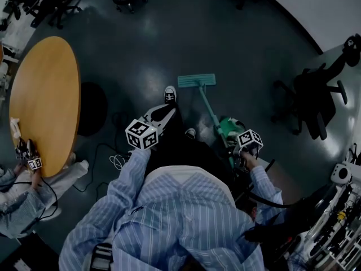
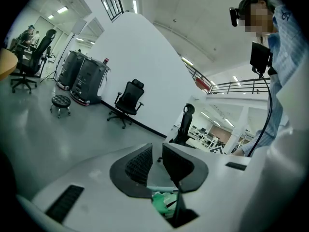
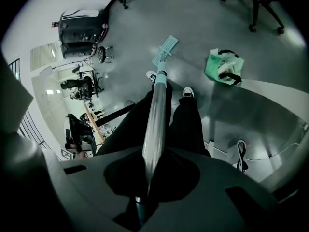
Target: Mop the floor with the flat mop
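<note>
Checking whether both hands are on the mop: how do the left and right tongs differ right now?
The left tongs stand slightly apart with nothing between them; the right tongs are closed on the mop handle. The left tongs point out across the room toward an office chair; the right tongs point down along the handle to the mop head on the floor. Both bear a marker cube.

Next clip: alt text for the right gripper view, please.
The right claw is shut on the mop handle, which runs down to a teal flat mop head on the grey floor. The person's dark trousers and sneakers flank the handle; a green bag lies to the right.
</note>
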